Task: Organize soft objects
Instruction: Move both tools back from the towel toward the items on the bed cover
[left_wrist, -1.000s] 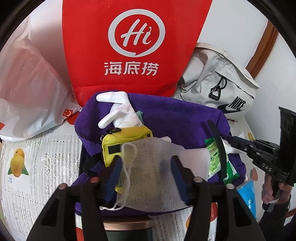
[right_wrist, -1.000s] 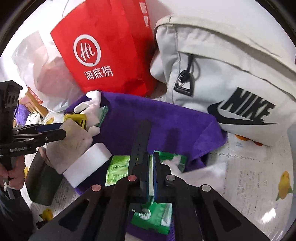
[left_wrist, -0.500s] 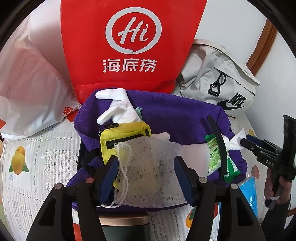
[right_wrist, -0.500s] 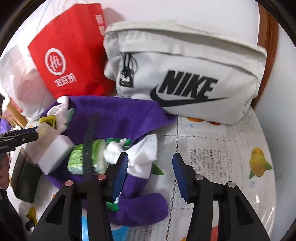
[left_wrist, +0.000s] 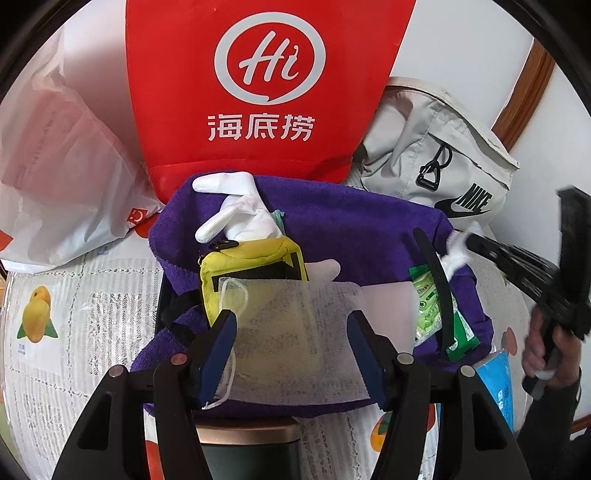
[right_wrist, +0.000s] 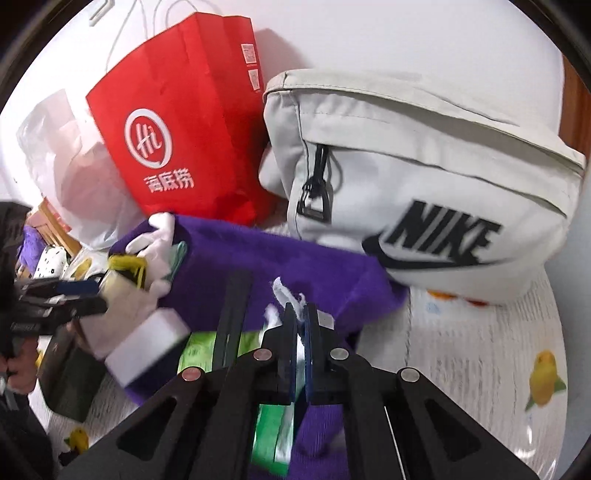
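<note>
A purple towel (left_wrist: 351, 221) lies heaped on the table, with a white glove (left_wrist: 240, 210), a yellow pouch (left_wrist: 251, 258), a green wipes pack (left_wrist: 428, 306) and a black strap (left_wrist: 439, 288) on it. My left gripper (left_wrist: 291, 321) is shut on a white face mask (left_wrist: 288, 295), stretched between its blue pads just above the pile. At the right, my right gripper (right_wrist: 300, 310) is shut on a white tissue (right_wrist: 284, 291) that sticks up from its tips, over the towel's right end. A white foam block (right_wrist: 147, 343) lies beside the wipes.
A red paper bag (left_wrist: 266, 92) stands behind the towel, a grey Nike bag (right_wrist: 424, 184) at its right, a white plastic bag (left_wrist: 55, 166) at its left. A dark green container with a gold rim (left_wrist: 247, 450) sits under my left gripper. A blue packet (left_wrist: 498, 376) lies near the right hand.
The right gripper opened beside the tissue, then closed on it and swung back left over the towel. The left gripper kept still with the mask.
</note>
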